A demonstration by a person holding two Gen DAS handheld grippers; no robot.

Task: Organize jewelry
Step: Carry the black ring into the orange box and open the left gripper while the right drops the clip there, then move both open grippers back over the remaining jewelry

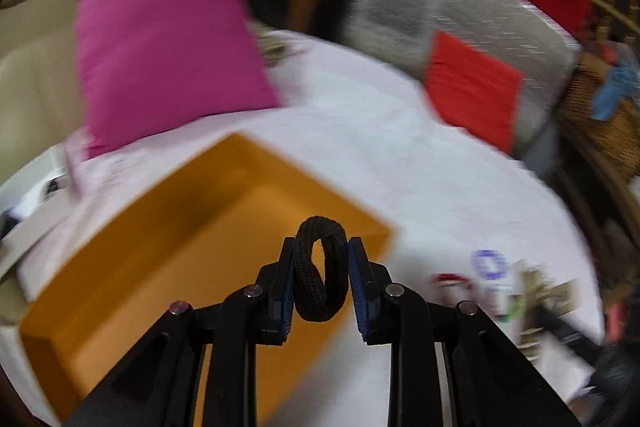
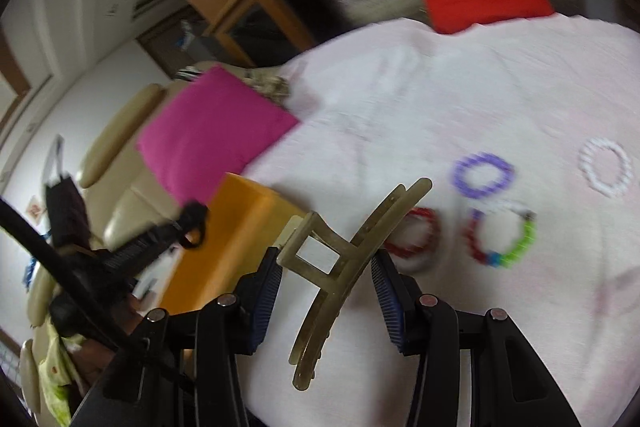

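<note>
Left wrist view: black fabric hair tie (image 1: pixel 320 269) pinched between the blue pads of the left gripper (image 1: pixel 322 291), loop standing upright, top poking above the fingertips. Directly under and to the left of the jaws sits the open orange box (image 1: pixel 168 251); nothing visible inside it. Box rests on a pale pink cloth (image 1: pixel 420 179). Beyond it, magenta cushion (image 1: pixel 168 55) far left, red cushion (image 1: pixel 472 87) far right. Heavy blur.

Right wrist view: right gripper (image 2: pixel 326 291) holds an olive translucent claw clip (image 2: pixel 340 259) crosswise, left pad on its squared handle end, right pad against the curved body. Just past the right finger on the cloth: red bracelet (image 2: pixel 412 237), multicolour bead bracelet (image 2: pixel 500 237), purple ring-shaped bracelet (image 2: pixel 482 173), white one (image 2: pixel 606 167) furthest right. Orange box is ahead-left of the jaws.
</note>
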